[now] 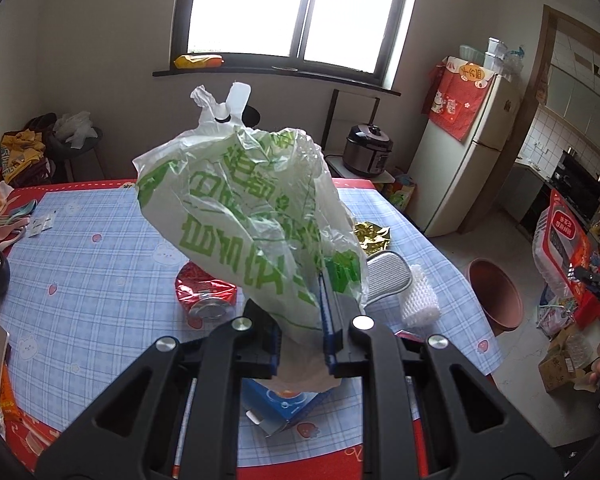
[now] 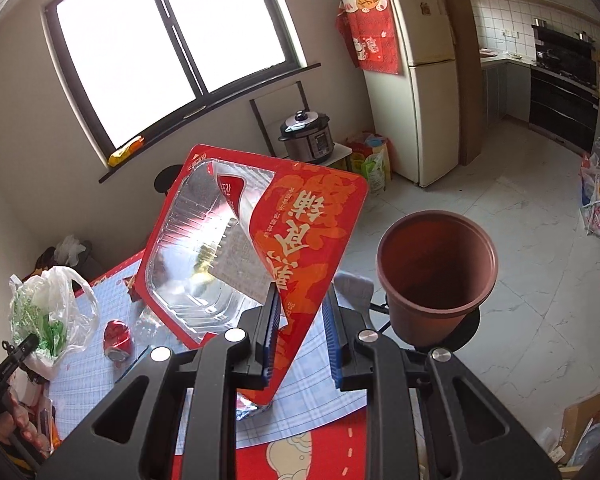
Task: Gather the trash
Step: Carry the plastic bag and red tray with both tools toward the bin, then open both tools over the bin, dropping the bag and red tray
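My left gripper [image 1: 296, 320] is shut on a crumpled white plastic bag with green print [image 1: 252, 208], held up above the table. In the right wrist view that bag [image 2: 48, 308] hangs at the far left. My right gripper [image 2: 302, 304] is shut on the edge of a red food tray [image 2: 300, 240] with a clear plastic well and a peeled-back film, lifted off the table and tilted. A brown plastic bin [image 2: 436, 272] stands just right of the tray, open and showing nothing inside. On the table lie a crushed red can [image 1: 206, 296], a gold wrapper [image 1: 372, 236] and a white foam net [image 1: 420, 296].
The table [image 1: 100, 272] has a blue checked cloth with a red border; a blue carton [image 1: 284, 404] lies under my left gripper. A grey chair back [image 1: 388, 276] is at the table's right edge. A fridge [image 2: 416, 92], a cooker [image 2: 308, 132] and floor boxes [image 2: 588, 412] surround it.
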{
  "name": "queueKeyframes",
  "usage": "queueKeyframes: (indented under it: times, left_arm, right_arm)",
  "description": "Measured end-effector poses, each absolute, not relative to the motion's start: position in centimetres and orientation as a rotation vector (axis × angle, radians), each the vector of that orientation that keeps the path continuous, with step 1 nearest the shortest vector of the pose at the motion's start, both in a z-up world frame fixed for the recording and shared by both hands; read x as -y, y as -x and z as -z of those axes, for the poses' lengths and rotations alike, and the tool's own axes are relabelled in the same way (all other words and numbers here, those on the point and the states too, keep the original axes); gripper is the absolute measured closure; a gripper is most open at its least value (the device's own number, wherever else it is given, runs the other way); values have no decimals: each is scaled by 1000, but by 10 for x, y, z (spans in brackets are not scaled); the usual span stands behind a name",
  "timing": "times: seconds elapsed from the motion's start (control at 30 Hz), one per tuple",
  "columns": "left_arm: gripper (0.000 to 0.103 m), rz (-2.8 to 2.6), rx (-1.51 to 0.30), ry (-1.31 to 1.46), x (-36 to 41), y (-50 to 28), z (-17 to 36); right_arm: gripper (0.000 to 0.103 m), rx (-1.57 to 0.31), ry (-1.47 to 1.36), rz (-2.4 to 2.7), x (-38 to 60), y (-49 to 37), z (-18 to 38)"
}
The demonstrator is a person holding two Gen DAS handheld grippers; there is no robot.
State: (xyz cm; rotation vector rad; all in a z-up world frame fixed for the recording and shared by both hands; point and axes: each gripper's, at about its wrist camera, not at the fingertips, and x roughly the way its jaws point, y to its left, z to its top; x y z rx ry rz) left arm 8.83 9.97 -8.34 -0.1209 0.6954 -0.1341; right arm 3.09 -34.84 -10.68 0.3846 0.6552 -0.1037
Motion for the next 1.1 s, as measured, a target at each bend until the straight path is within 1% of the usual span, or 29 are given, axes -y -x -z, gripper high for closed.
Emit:
queueKeyframes:
  times: [0.2, 0.37, 0.5, 0.67, 0.83, 1.0, 1.03, 1.07, 1.1]
  left_arm:
    - [84, 143, -656, 114, -10, -99, 64]
    - [84, 206, -647, 78, 92, -116, 54]
    - [84, 299, -652, 45, 179, -135, 58]
    - [83, 473, -724, 44, 280, -171, 88]
    - [83, 586, -827, -34, 378, -199, 138]
    - [82, 636, -927, -83, 447, -223, 184]
    - [76, 643, -937, -95, 458, -227, 190]
    - [55, 651, -945, -104, 468, -231, 197]
    - [42, 660, -947, -106, 475, -235, 201]
  right_arm:
    - [81, -631, -416, 60, 428, -37, 109]
    - [81, -603, -444, 62, 501, -38, 117]
    - [81, -591, -464, 97, 562, -31, 125]
    - [81, -599, -500, 184, 626, -8, 140]
    - [81, -612, -538, 285, 673, 28, 155]
    - [81, -629, -576, 375, 707, 60, 173]
    - [81, -631, -583, 387, 712, 65, 176]
    - [81, -633, -588, 397, 715, 67, 178]
    - [81, -634, -591, 405, 719, 69, 181]
